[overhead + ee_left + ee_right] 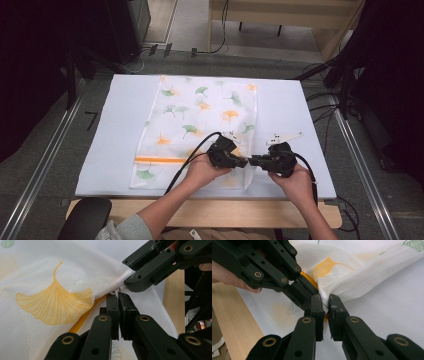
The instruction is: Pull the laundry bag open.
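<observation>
A white mesh laundry bag [200, 125], printed with green and orange ginkgo leaves, lies flat on the white surface [105, 145], its near end beneath both tools. An orange zipper [160, 160] runs as a straight band across the bag, leading toward the left gripper [244, 163]. In the left gripper view, the black fingers [126, 312] of the left gripper stand pressed together, and a small white zipper pull [114, 292] sits at their tips; whether the pull is actually pinched between them cannot be told. The fabric just beyond these fingertips is a fine woven mesh, semi-transparent, with a fan-shaped orange leaf print to one side. The right gripper [251, 161] meets the left gripper nearly tip to tip near the front edge of the surface. In the right gripper view, its fingers [335, 312] are clamped on a bunched fold of the mesh, which rises from the surface into a ridge running away from the fingertips. The finger bodies are matte black plastic links joined by brass-coloured rivets. A light wooden edge [234, 320] borders the surface beside the left hand [202, 172]. The right hand [295, 182] holds the right gripper from the near side. A grey three-cornered plate [285, 136] sits atop the right gripper.
</observation>
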`<state>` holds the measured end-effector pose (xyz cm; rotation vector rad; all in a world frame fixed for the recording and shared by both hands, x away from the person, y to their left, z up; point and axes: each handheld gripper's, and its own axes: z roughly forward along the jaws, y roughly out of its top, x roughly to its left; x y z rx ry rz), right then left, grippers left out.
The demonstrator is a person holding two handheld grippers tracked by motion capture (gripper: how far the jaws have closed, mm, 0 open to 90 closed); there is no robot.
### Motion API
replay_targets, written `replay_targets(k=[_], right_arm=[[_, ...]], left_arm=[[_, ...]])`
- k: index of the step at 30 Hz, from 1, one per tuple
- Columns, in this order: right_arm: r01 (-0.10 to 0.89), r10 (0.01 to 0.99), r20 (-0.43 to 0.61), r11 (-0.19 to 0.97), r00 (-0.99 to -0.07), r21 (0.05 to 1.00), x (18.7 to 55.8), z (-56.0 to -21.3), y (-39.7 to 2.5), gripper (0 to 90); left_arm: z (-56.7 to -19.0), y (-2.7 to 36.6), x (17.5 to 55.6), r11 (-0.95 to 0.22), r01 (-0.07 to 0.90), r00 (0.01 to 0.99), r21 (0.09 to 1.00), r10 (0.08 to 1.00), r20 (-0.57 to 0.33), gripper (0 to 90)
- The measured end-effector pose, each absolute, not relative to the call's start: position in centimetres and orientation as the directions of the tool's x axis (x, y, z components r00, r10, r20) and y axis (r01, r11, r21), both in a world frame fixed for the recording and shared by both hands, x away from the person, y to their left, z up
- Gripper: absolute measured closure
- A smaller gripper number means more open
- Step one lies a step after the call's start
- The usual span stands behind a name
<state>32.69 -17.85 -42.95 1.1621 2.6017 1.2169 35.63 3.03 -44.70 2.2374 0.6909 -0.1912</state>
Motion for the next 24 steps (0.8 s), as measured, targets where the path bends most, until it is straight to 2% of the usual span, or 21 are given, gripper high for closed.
replay_targets(k=[24], right_arm=[[0.599,0.645,0.238,0.424,-0.726,0.679,32.49,-42.67,-17.86,85.4]], left_arm=[[-44.63,3.82,35.94,-0.565,0.564,0.821,0.603,0.46,-0.338,90.0]])
